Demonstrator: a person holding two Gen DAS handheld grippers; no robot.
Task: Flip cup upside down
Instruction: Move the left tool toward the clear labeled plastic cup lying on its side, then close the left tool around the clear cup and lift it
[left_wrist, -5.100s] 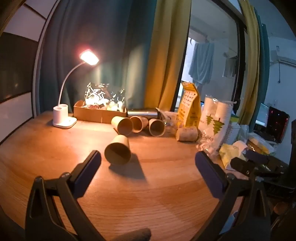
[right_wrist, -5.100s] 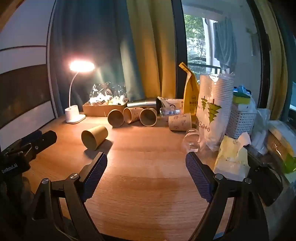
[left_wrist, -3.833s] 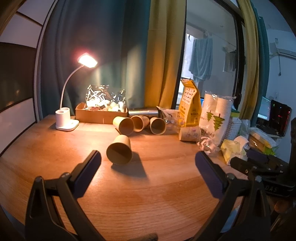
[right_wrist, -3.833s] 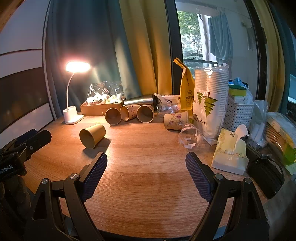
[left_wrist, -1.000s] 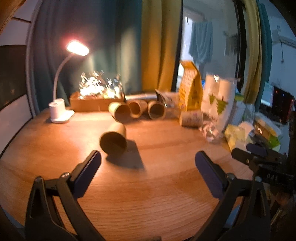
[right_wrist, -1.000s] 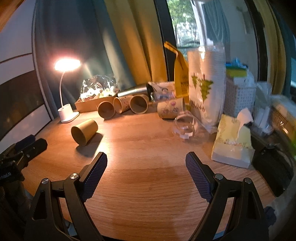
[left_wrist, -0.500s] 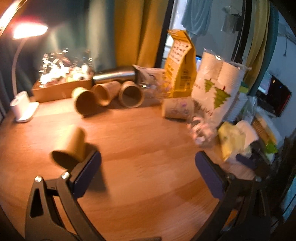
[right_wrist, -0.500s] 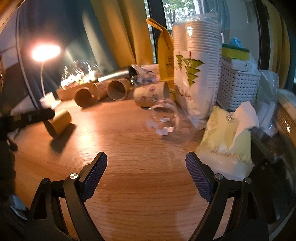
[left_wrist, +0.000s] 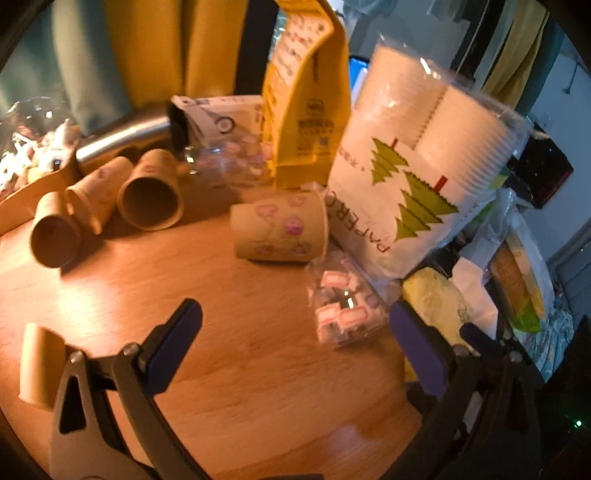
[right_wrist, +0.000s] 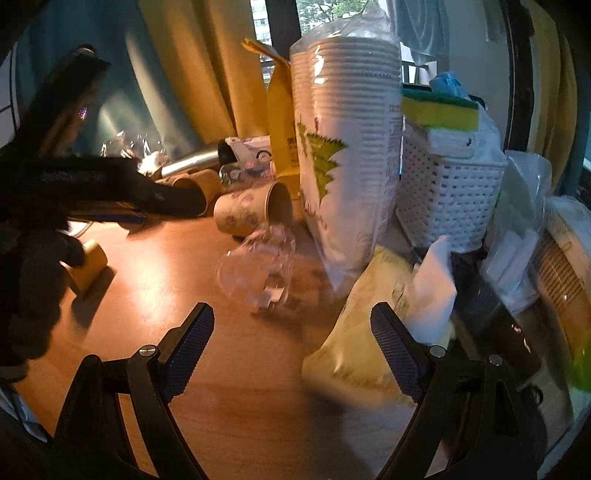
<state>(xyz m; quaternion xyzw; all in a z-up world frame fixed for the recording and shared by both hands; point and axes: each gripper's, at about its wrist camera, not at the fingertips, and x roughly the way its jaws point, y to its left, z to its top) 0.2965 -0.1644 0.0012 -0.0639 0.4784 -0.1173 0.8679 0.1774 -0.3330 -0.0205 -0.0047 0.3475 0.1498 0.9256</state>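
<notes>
A clear glass cup (left_wrist: 343, 310) lies on its side on the wooden table (left_wrist: 258, 387), just ahead of my open, empty left gripper (left_wrist: 295, 347). It also shows in the right wrist view (right_wrist: 258, 269), ahead of my open, empty right gripper (right_wrist: 291, 343). A printed paper cup (left_wrist: 279, 230) lies on its side behind it, also in the right wrist view (right_wrist: 251, 214). A plain brown cup (left_wrist: 37, 365) lies at the left, seen too in the right wrist view (right_wrist: 86, 267). The left gripper's arm (right_wrist: 92, 184) reaches in from the left.
Three brown cups (left_wrist: 107, 206) lie at the back left beside a steel flask (left_wrist: 122, 138). A pack of white paper cups (left_wrist: 417, 177), a yellow bag (left_wrist: 306, 92), a white basket (right_wrist: 447, 192) and a tissue pack (right_wrist: 373, 321) crowd the right side.
Both grippers have swung right and moved closer to the glass cup and the paper-cup pack. The plain brown cup has slid to the left edge of both views. Jaws stay open.
</notes>
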